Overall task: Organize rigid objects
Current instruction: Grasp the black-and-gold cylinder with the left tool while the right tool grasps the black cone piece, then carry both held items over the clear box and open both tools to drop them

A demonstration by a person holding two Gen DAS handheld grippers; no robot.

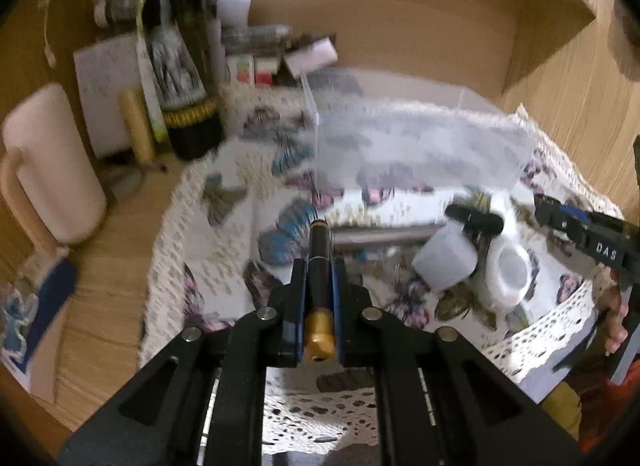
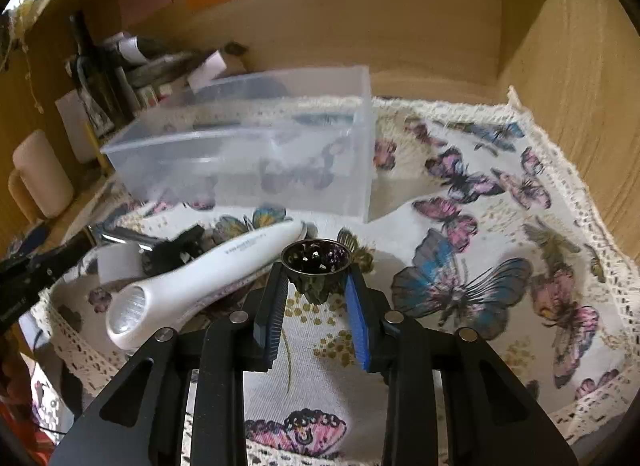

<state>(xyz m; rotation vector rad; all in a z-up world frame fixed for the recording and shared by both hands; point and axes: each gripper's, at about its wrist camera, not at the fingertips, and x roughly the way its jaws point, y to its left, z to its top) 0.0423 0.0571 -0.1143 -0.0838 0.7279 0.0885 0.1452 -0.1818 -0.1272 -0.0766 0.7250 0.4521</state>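
Note:
My left gripper (image 1: pixel 319 266) is shut on a black pen with a gold end (image 1: pixel 319 262) and holds it above the butterfly cloth (image 1: pixel 224 266). My right gripper (image 2: pixel 316 270) is shut on a small dark metal cup (image 2: pixel 315 266) just above the cloth (image 2: pixel 460 225). A clear plastic bin (image 2: pixel 248 153) stands behind; it also shows in the left wrist view (image 1: pixel 420 137). A white handheld device (image 2: pixel 192 286) lies left of the right gripper, beside a small white cylinder (image 2: pixel 118 262), a black piece (image 2: pixel 172 252) and a metal rod (image 1: pixel 380 236).
A dark glass bottle (image 1: pixel 180 65), a white mug (image 1: pixel 52 169), papers and small boxes (image 1: pixel 248 69) crowd the back left of the wooden desk. A wooden wall (image 2: pixel 580 105) bounds the right side. The right gripper's body shows in the left wrist view (image 1: pixel 592 242).

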